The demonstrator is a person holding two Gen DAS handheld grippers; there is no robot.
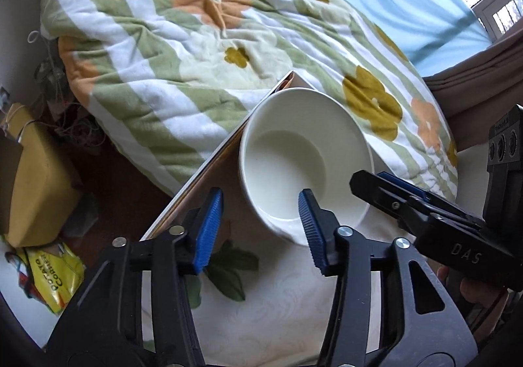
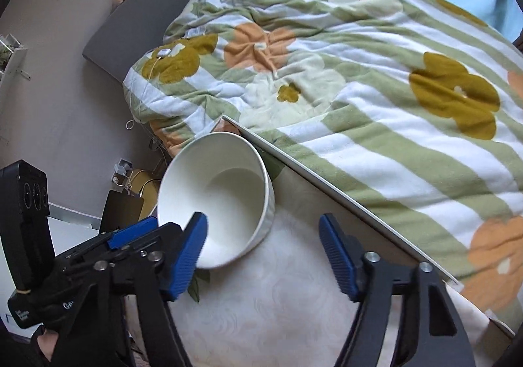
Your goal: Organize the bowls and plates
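Observation:
A white ribbed bowl [image 1: 294,158] [image 2: 222,190] stands empty at the far corner of the table. My left gripper [image 1: 260,195] is open and straddles the bowl's near left wall. One blue pad is inside the bowl; the other stands outside, clear of the wall. My right gripper [image 2: 261,218] is open too. Its left finger [image 2: 191,249] reaches over the near rim and its right finger [image 2: 336,256] hangs over the cloth beside the bowl. Each tool shows in the other's view: the right gripper [image 1: 369,179] at the bowl's right, the left gripper [image 2: 153,225] at its left.
The table [image 1: 278,308] [image 2: 278,308] wears a white cloth with a leaf print. Its edge runs just behind the bowl. A bed with a floral quilt [image 1: 202,50] [image 2: 359,79] lies beyond. A cardboard box [image 1: 36,177] and a yellow snack bag [image 1: 54,272] sit low at the left.

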